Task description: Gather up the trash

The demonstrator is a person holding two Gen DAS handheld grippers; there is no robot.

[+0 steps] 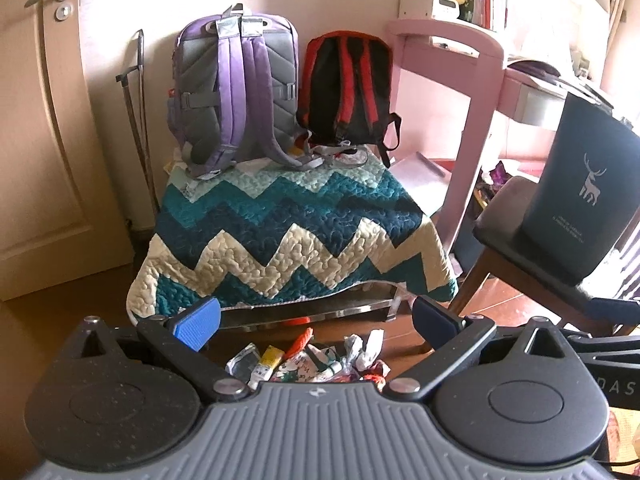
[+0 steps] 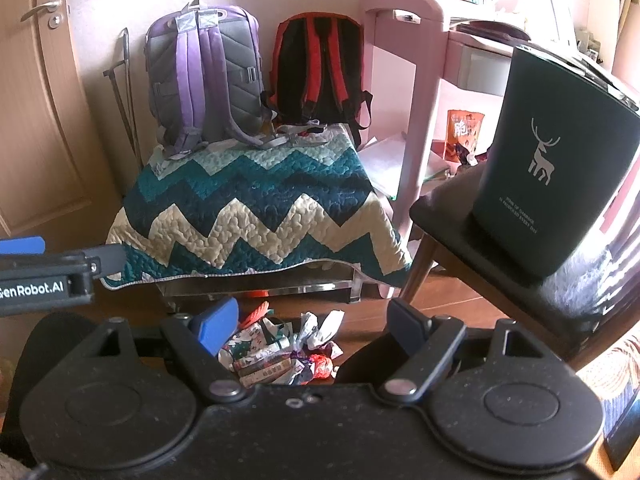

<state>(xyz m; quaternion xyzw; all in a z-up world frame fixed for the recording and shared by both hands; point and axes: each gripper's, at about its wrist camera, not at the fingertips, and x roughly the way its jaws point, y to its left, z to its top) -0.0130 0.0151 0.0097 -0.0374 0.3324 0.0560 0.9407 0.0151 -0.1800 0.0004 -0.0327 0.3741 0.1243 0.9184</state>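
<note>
Trash pile (image 2: 280,352) on floor | left gripper (image 1: 316,320), right gripper (image 2: 314,322) level above it, jaws wide, empty | bin (image 2: 552,160) reads "TONS OF GARBAGE"

The quilt (image 2: 256,204) is puckered, stitched cloth, matt. Both backpacks look like woven fabric, the purple backpack (image 1: 236,92) with padded ribbed straps. The floor (image 2: 360,312) is glossy brown wood. The trash (image 2: 280,352) is crinkled, shiny wrapper foil and printed paper. The dark bin (image 2: 552,168) has a smooth satin skin (metal or plastic, hard to tell). Each claw (image 1: 316,322) is speckled matt black plastic with ribbed blue pads (image 1: 198,322).
</note>
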